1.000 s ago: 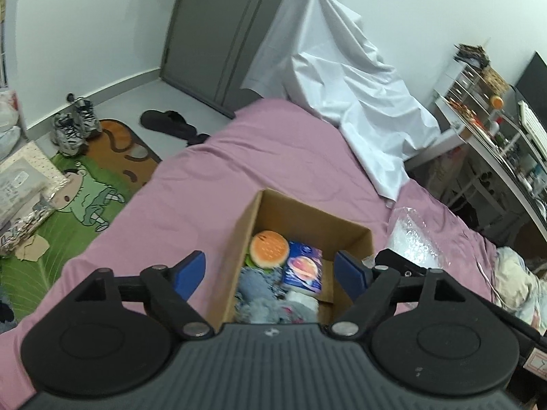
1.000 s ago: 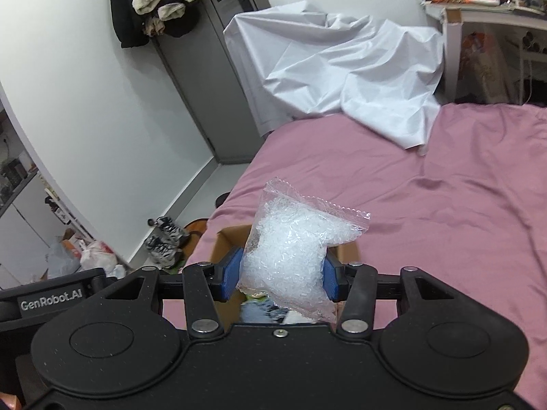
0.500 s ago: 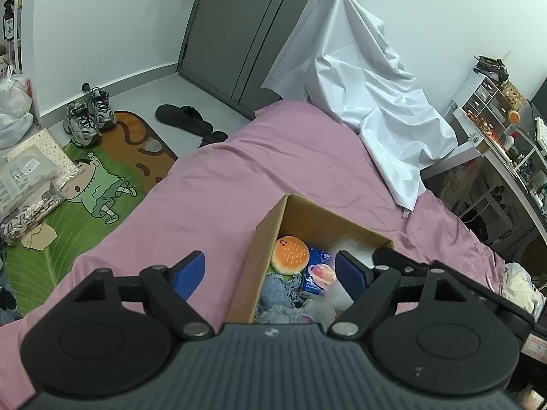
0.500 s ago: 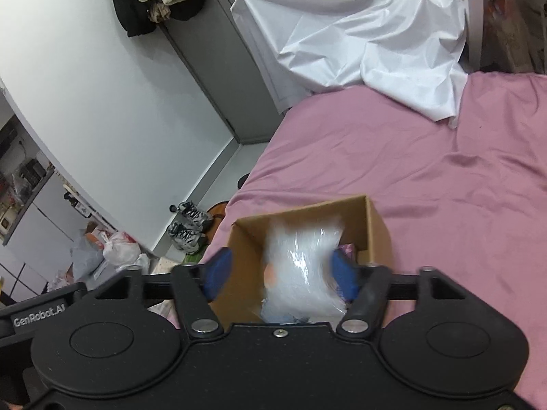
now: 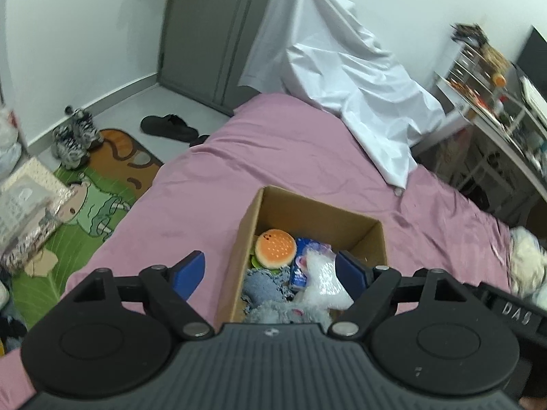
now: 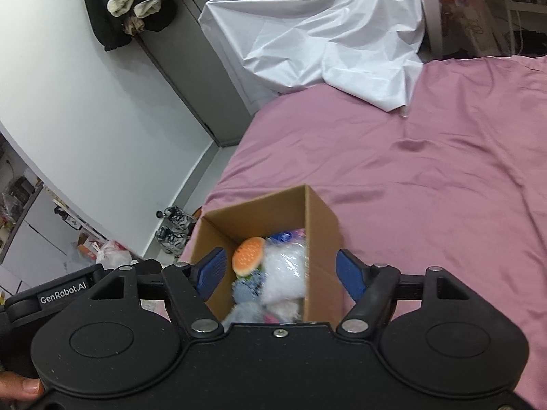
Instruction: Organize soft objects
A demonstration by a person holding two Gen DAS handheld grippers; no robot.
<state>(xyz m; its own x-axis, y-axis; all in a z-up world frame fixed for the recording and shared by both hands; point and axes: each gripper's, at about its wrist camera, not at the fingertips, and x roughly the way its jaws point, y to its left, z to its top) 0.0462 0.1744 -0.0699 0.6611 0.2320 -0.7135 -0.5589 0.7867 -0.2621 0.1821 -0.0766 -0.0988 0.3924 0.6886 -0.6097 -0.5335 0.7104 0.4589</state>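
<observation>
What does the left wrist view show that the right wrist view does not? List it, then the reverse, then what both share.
Only the left wrist view: a cartoon floor mat, black slippers and a cluttered shelf.

Only the right wrist view: a dark jacket hanging by the door, and a fingertip at the lower edge.

Both: the cardboard box on the pink bedsheet, holding a burger toy and a clear plastic bag, plus the white sheet.

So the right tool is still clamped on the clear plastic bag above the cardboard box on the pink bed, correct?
Not clamped. The right wrist view shows the right tool open, its jaws having just opened, and the clear plastic bag lying inside the cardboard box on the pink bed.
</observation>
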